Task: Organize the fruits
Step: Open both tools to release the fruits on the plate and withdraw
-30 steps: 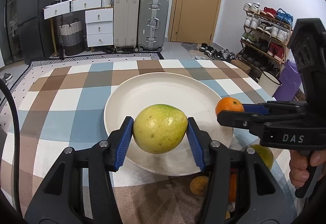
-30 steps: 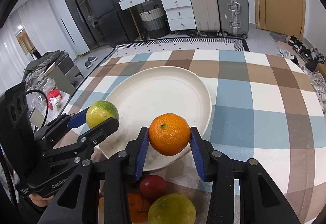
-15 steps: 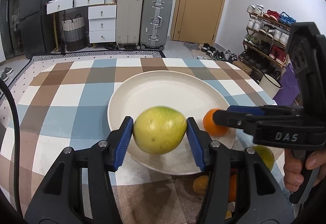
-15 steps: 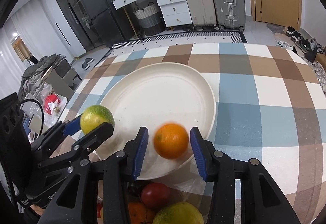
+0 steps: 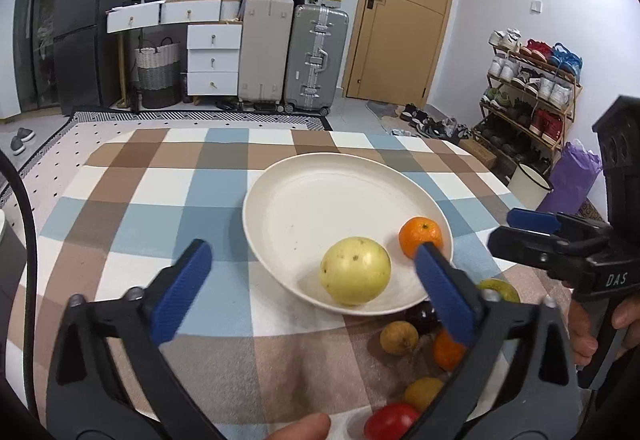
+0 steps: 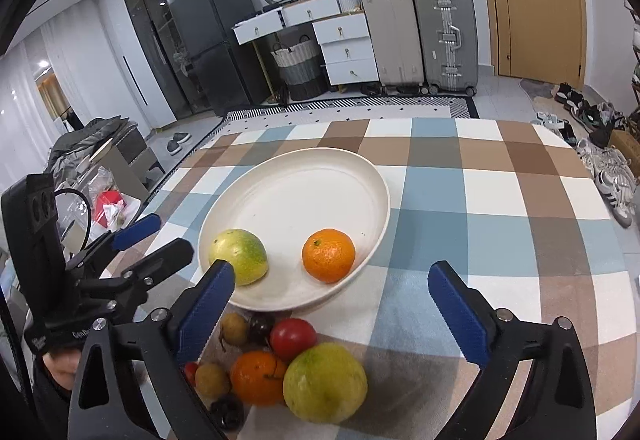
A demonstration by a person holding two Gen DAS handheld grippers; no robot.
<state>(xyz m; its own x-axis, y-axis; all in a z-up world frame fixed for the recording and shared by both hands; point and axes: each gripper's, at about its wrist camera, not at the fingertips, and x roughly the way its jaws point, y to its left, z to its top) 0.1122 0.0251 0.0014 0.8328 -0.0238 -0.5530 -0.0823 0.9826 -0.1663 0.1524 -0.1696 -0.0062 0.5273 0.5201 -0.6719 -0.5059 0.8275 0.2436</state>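
A yellow-green guava and an orange lie in the near part of the white plate. They also show in the right wrist view, guava, orange, plate. My left gripper is open and empty, just in front of the plate. My right gripper is open and empty above a heap of loose fruit: a large green-yellow fruit, an orange and a red fruit.
The checked tablecloth covers the table. Small brown and dark fruits lie in the heap near the plate's front rim. The right gripper shows in the left wrist view, the left gripper in the right wrist view.
Both grippers have opened. The guava and the orange have dropped onto the plate, and both grippers have drawn back toward the near edge.
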